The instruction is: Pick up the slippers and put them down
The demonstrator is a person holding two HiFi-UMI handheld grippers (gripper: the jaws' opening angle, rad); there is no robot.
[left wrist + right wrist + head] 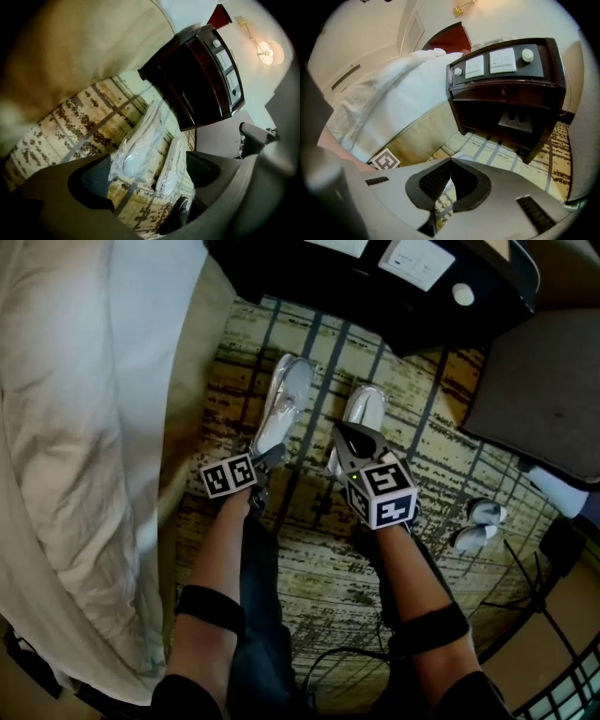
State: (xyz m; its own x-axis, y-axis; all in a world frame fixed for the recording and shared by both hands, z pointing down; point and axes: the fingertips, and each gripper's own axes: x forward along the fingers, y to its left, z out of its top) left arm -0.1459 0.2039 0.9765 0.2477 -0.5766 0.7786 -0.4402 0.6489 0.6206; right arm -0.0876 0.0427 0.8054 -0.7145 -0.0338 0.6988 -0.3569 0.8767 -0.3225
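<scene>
Placement: two white slippers, each in clear plastic wrap, side by side on patterned carpet (309, 549), between bed (84, 427) and dark nightstand (375, 277). Toes toward the nightstand. Nearer the bed, bed-side slipper (286, 399); just beside it, apart by a strip of carpet, second slipper (364, 409).

State of left hand-held gripper (272, 457): released, jaws spread wide, angled down at the heel end of the bed-side slipper. In left gripper view (146, 173), wrapped heel of bed-side slipper (136, 150) lying between the two pads, carpet showing round it. No squeeze on it. Contact between wrap and the pad nearer the bed possible, not clear from this angle. Heel of second slipper (171, 164) also within the span of the jaws, close to the other pad.

State of right hand-held gripper (345, 437): clenched, jaw tips pressed together, nothing gripped in right gripper view (451, 173). In head view, tips over the heel end of the second slipper.

Also noted: grey chair seat (544, 390) beside the nightstand; lit wall lamp (265, 51) above it.
</scene>
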